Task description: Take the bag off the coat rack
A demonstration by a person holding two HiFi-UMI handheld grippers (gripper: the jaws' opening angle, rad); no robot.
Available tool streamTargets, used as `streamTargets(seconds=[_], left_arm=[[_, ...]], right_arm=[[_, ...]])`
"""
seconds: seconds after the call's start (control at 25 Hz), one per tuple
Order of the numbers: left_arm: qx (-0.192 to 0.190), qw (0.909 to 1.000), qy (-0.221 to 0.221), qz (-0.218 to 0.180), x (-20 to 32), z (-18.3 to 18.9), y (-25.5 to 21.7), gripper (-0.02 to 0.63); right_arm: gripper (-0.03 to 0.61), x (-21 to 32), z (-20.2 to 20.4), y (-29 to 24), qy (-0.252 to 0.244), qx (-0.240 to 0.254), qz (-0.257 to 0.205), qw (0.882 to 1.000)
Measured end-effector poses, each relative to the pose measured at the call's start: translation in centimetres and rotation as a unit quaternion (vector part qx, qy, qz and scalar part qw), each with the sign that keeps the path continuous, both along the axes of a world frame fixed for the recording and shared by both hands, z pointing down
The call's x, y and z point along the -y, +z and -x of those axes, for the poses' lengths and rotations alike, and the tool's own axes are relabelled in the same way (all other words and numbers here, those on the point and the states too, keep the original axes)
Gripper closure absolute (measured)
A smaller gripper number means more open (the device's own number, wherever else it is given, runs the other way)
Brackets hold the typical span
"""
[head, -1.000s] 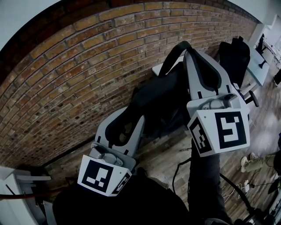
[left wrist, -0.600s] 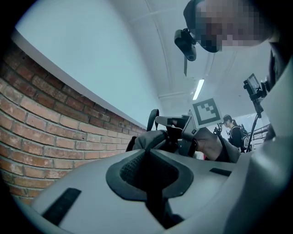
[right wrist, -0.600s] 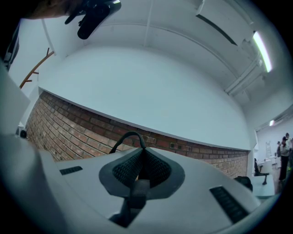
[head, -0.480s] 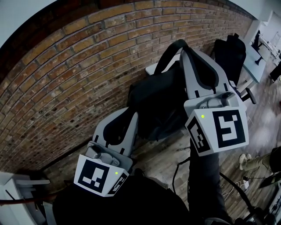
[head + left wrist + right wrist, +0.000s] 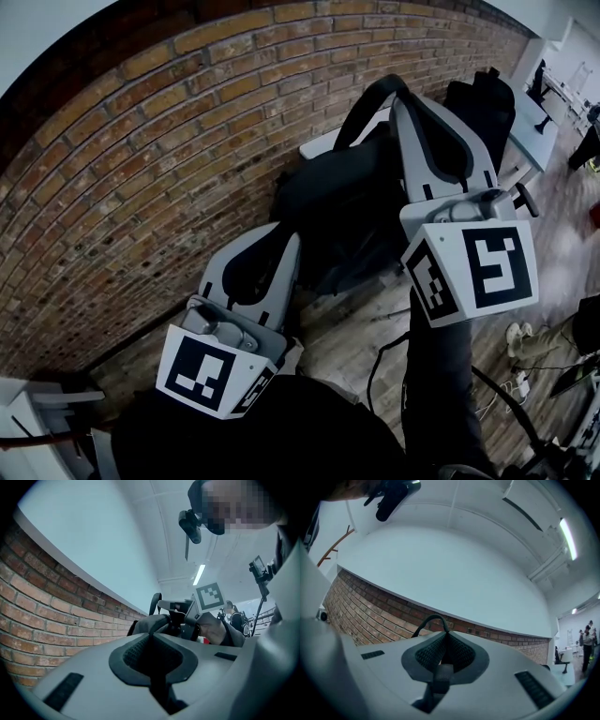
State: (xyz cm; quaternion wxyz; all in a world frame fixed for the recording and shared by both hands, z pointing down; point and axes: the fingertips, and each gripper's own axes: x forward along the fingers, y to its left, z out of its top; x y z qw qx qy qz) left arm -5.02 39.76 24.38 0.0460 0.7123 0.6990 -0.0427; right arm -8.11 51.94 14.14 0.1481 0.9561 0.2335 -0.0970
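Note:
A black bag (image 5: 337, 206) hangs in the air in front of the brick wall, carried between both grippers. My right gripper (image 5: 398, 94) is shut on its top strap (image 5: 366, 103); in the right gripper view the strap loop (image 5: 429, 619) arches out past the gripper's tips (image 5: 444, 633). My left gripper (image 5: 286, 239) is lower left, its jaws closing on the bag's lower edge. In the left gripper view the bag's fabric (image 5: 145, 623) bulges just beyond the pinched tips (image 5: 151, 634). A brown wooden arm (image 5: 333, 548), perhaps the coat rack, shows far left.
The brick wall (image 5: 141, 159) stands close behind the bag, above a wooden floor (image 5: 347, 347). A second dark bag (image 5: 483, 108) rests by a white desk (image 5: 534, 131) at right. Cables (image 5: 506, 394) lie on the floor. A white frame (image 5: 37, 403) is at bottom left.
The left gripper's jaws went from wide open to pinched together at the bag's lower edge. The right gripper and the bag shifted slightly up and to the left in view.

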Motion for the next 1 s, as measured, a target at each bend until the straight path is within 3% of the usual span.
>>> streamTargets(seconds=[0.48, 1.0], left_arm=[[-0.001, 0.999, 0.039, 0.024, -4.2, 0.4, -1.3, 0.583], [0.019, 0.9973, 0.069, 0.017, -13.5, 0.3, -0.9, 0.583]], right_arm=[[0.558, -3.8, 1.2, -1.3, 0.037, -0.003, 0.02, 0.999], [0.558, -13.3, 1.3, -0.9, 0.07, -0.002, 0.019, 0.997]])
